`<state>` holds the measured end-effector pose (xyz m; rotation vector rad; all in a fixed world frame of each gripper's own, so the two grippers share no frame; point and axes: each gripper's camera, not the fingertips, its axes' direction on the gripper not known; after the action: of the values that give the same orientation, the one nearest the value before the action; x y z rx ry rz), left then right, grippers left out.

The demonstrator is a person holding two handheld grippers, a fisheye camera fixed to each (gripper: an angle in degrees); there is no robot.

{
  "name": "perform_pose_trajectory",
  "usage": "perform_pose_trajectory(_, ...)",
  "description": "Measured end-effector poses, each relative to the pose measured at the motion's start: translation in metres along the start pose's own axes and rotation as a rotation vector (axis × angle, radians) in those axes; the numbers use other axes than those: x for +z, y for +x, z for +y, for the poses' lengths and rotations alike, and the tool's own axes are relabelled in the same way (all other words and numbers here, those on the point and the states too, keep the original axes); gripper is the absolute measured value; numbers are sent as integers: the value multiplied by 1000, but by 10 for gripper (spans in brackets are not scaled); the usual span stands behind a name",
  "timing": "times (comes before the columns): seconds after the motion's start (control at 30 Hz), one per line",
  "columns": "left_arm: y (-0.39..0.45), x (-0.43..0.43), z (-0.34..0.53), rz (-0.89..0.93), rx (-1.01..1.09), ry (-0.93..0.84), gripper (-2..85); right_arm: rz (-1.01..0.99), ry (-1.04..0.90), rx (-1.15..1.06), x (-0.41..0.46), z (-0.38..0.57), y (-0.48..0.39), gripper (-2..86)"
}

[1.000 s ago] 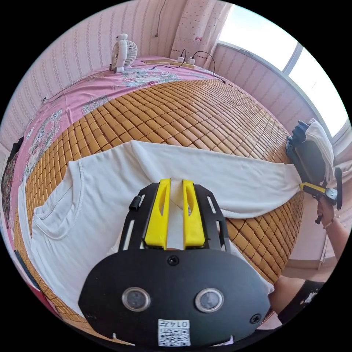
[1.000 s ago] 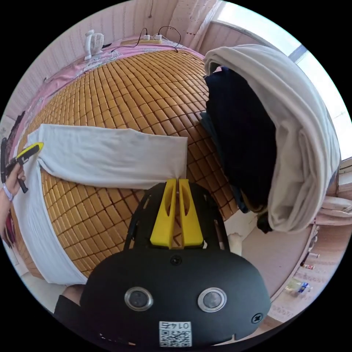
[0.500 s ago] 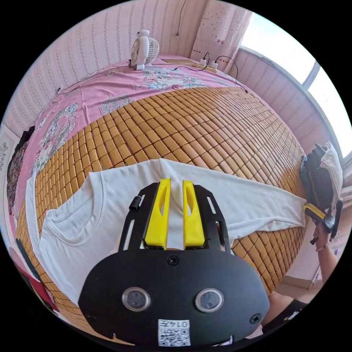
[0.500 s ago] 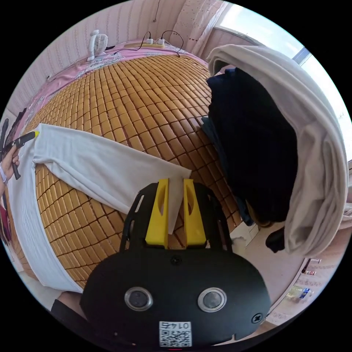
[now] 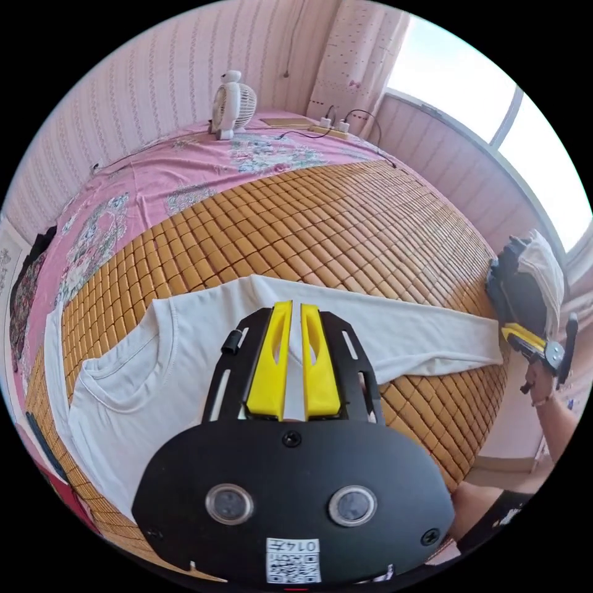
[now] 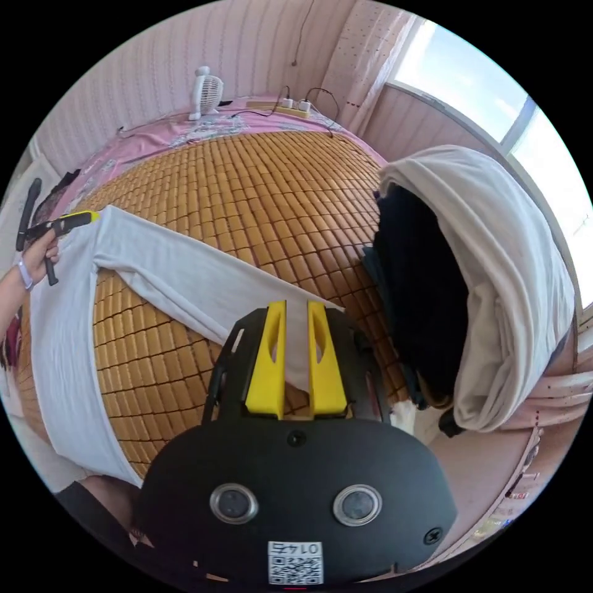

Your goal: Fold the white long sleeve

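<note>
white long sleeve [image 5: 185, 346] collar in left gripper view; clothes pile [image 6: 469, 278] close in right.

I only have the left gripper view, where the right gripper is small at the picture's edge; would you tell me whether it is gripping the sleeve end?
Observer: No. In the right gripper view the right gripper has its jaws apart, and the sleeve end lies loose between them on the bamboo mat.
Operator: Thank you. My own gripper hides the shirt's lower part; where does it lie?
Observer: The shirt body runs down to the mat's near edge, beside the person.
Operator: Is anything close to the sleeve end?
Observer: A pile of dark clothes under a white cloth sits right beside it.
</note>
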<state>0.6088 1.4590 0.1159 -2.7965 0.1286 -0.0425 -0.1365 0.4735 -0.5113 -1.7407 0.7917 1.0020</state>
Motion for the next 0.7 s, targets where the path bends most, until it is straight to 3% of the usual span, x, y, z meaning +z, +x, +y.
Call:
perform_pose_trajectory(0.13,73,4,1,132,201,-36,-1,-304,12,-111,8,-9,-52,59)
perform_pose_trajectory(0.27,116,41,-8,153,281,-156,-4,-316,-153,-225,39,-26,-94,51)
perform_pose_trajectory(0.5,111,34,18,218,283,-319,-7,-243,-190,-451,12,30,-126,43)
perform_pose_trajectory(0.63,111,23,34,181,282,-286,-7,-188,-190,-395,3,40,-115,44)
perform_pose_trajectory(0.7,110,21,36,178,253,-258,-6,-121,-141,-263,-6,35,-94,44)
